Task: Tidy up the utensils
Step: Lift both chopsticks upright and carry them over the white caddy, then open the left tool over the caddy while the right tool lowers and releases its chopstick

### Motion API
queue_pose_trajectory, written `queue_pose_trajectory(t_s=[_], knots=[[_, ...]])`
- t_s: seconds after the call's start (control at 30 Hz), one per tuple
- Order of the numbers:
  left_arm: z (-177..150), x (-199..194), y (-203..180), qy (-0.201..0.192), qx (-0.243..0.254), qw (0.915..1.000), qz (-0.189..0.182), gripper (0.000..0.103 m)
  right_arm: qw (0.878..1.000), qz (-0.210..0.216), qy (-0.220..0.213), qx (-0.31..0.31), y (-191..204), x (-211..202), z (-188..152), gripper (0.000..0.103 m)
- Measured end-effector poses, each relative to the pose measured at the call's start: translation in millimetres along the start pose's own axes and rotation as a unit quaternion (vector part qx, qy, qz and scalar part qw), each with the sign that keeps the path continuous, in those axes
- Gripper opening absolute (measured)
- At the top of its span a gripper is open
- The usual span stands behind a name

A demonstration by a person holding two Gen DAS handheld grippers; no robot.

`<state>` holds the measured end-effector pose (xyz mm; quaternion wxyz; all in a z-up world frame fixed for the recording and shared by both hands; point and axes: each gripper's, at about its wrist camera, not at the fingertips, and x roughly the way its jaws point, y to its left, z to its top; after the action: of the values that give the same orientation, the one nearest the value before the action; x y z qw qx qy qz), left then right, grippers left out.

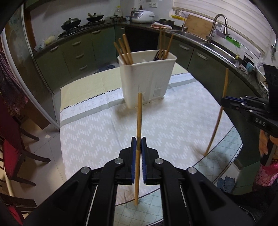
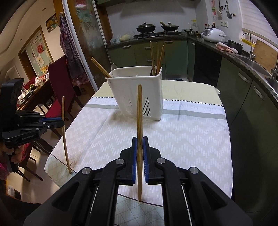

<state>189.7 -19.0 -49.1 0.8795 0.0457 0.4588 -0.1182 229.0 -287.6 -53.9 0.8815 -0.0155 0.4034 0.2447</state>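
A white plastic utensil holder stands on the tablecloth, with several wooden chopsticks in its left and right compartments and a dark utensil on the right. My left gripper is shut on one wooden chopstick, held upright in front of the holder. My right gripper is shut on two wooden chopsticks held upright together. Each gripper shows in the other's view: the right, the left.
The round glass table carries a white and yellow patterned cloth. Dark chairs with red cushions stand at the left. Green kitchen cabinets, a stove with woks, a rice cooker and a sink ring the back.
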Motion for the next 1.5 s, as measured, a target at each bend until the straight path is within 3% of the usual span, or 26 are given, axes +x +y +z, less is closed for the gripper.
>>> queue_pose_trajectory(t_s=[0.67, 1.0, 1.27, 1.5], knots=[[27.7, -30.4, -23.0, -0.044, 0.019, 0.9986, -0.025, 0.006, 1.000, 0.004, -0.028, -0.001, -2.5, -21.3, 13.9, 0.007], [114.6, -81.3, -36.0, -0.115, 0.023, 0.9920, -0.046, 0.006, 0.999, -0.001, -0.047, -0.010, -0.8, -38.4, 28.1, 0.007], [181.1, -112.7, -38.3, -0.174, 0.020, 0.9843, -0.019, 0.006, 0.999, -0.002, -0.041, 0.000, -12.8, -35.5, 25.9, 0.007], [216.6, -100.2, -28.0, -0.191, 0.009, 0.9814, 0.008, 0.006, 0.999, 0.000, -0.039, 0.005, -19.1, -32.1, 25.4, 0.007]])
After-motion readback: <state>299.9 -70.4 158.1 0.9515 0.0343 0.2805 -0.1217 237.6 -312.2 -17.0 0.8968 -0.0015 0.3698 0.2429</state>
